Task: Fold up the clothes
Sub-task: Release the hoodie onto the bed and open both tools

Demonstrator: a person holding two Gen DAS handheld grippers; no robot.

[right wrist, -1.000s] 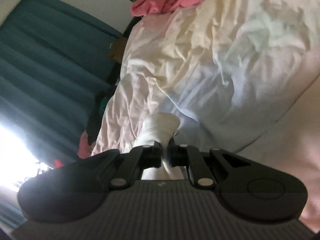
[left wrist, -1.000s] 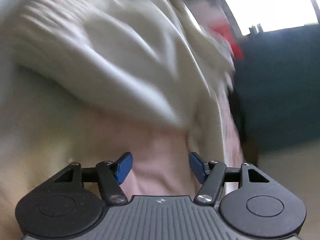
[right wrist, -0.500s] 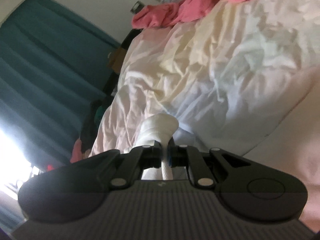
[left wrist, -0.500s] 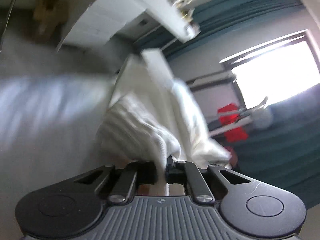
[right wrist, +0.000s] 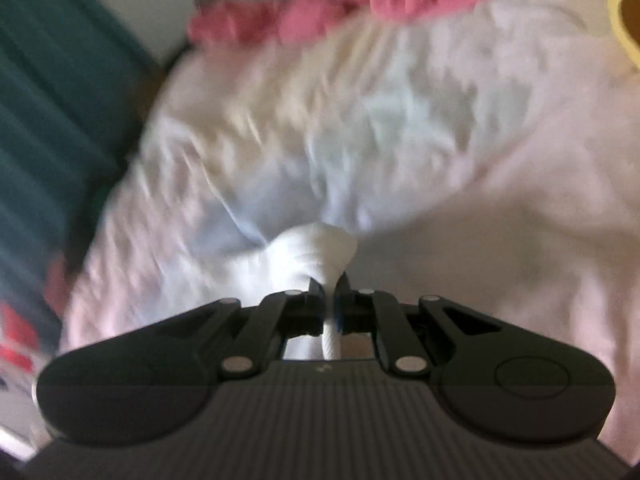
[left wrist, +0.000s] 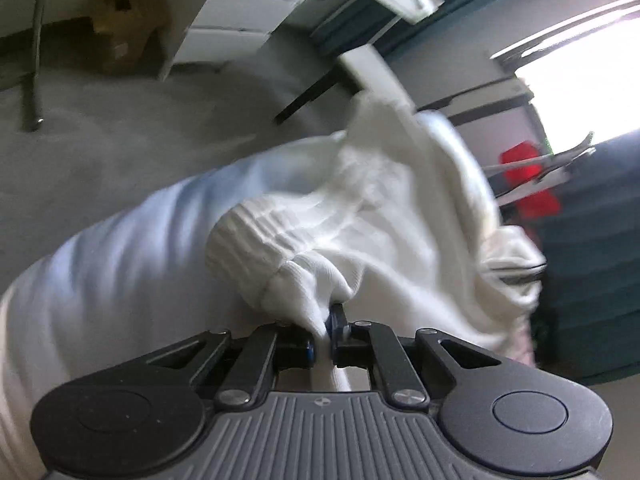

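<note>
Bed [right wrist: 520, 240] w/ pale sheet, teal curtains [right wrist: 48, 112]; both tools [left wrist: 324, 334] [right wrist: 329, 300] clamped on white garment [left wrist: 360, 216].

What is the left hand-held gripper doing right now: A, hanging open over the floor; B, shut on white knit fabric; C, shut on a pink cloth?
B: the left hand-held gripper is pinched on the white knit garment, ribbed cuff just beyond its fingertips.

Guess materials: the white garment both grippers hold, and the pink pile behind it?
White garment: looks like soft matte knit, probably cotton; ribbed cuff shows where the left gripper pinches. Pink pile: soft matte cloth, crumpled; too blurred to name the weave.
</note>
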